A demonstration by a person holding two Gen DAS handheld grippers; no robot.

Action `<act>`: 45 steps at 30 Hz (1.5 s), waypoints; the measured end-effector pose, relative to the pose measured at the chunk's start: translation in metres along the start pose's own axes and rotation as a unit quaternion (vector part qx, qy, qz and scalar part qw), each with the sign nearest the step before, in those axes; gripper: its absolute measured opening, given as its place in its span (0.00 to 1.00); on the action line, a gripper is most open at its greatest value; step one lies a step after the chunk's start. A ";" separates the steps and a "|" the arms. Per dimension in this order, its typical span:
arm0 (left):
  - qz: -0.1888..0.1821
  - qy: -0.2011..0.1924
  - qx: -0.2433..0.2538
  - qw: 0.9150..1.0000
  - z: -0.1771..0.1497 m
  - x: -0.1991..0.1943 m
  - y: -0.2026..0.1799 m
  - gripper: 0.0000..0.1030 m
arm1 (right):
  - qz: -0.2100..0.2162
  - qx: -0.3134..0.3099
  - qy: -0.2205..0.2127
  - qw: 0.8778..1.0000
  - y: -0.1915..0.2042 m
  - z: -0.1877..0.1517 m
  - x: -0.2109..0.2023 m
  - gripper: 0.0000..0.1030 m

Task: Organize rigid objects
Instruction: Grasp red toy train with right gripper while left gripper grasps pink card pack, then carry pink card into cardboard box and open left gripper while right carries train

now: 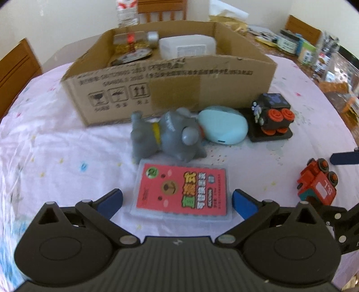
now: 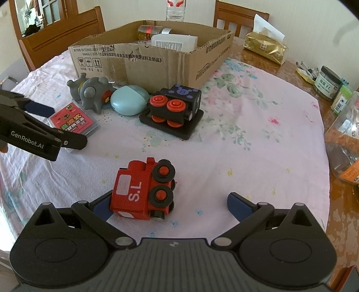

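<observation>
Red card case (image 1: 182,193) between spread left gripper (image 1: 177,201)

This is a home, at a dining table (image 2: 258,125) with a pink flowery cloth on it. Wooden chairs (image 2: 67,29) stand around the far edge. A jar (image 2: 327,82), a gold tissue pack (image 2: 264,48) and a water bottle (image 2: 176,9) sit by the edges. A cardboard box (image 2: 157,60) and toys, like a red train (image 2: 143,188), lie on the cloth.

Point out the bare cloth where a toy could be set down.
Free: the stretch right of the red toy train, running up to the cardboard box; also the cloth left of the card case. Crowded: the grey elephant toy, blue case and black train before the box.
</observation>
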State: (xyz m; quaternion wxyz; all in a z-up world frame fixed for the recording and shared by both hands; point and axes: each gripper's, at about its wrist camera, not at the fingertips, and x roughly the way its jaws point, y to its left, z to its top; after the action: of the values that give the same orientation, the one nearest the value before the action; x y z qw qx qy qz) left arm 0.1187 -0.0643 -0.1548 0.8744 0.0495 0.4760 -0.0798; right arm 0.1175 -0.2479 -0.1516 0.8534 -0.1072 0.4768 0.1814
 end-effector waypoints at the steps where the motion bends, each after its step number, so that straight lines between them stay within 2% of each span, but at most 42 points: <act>1: -0.005 -0.002 0.008 1.000 0.001 0.001 -0.001 1.00 | 0.000 0.000 -0.001 1.000 0.000 0.000 0.000 1.00; 5: -0.014 0.002 0.017 1.000 0.007 0.004 -0.004 0.98 | -0.003 0.004 -0.001 1.000 0.001 -0.001 0.000 1.00; 9: -0.015 -0.002 0.020 1.000 0.010 0.002 -0.006 0.89 | -0.004 0.006 0.009 1.000 0.004 0.002 0.000 1.00; 14: -0.015 0.000 0.020 1.000 0.006 -0.002 -0.001 0.88 | 0.007 -0.004 0.015 1.000 0.014 0.004 0.001 1.00; 17: -0.016 -0.001 0.022 1.000 0.005 -0.003 0.001 0.88 | 0.013 -0.019 0.009 1.000 0.025 0.006 -0.002 0.92; 24: -0.019 -0.003 0.025 0.999 0.007 -0.001 0.002 0.89 | 0.010 -0.017 -0.002 1.000 0.028 0.011 -0.006 0.66; 31: -0.018 -0.005 0.025 1.000 0.007 -0.001 0.001 0.88 | 0.000 -0.008 -0.006 1.000 0.028 0.011 -0.007 0.53; 45: -0.034 0.018 0.051 0.998 0.007 -0.014 0.004 0.88 | -0.002 -0.006 -0.001 1.000 0.022 0.015 -0.013 0.53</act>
State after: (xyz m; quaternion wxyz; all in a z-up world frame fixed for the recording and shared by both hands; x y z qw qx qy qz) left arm 0.1175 -0.0600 -0.1394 0.8590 0.0796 0.4881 -0.1328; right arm 0.1137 -0.2250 -0.1324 0.8534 -0.1129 0.4751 0.1825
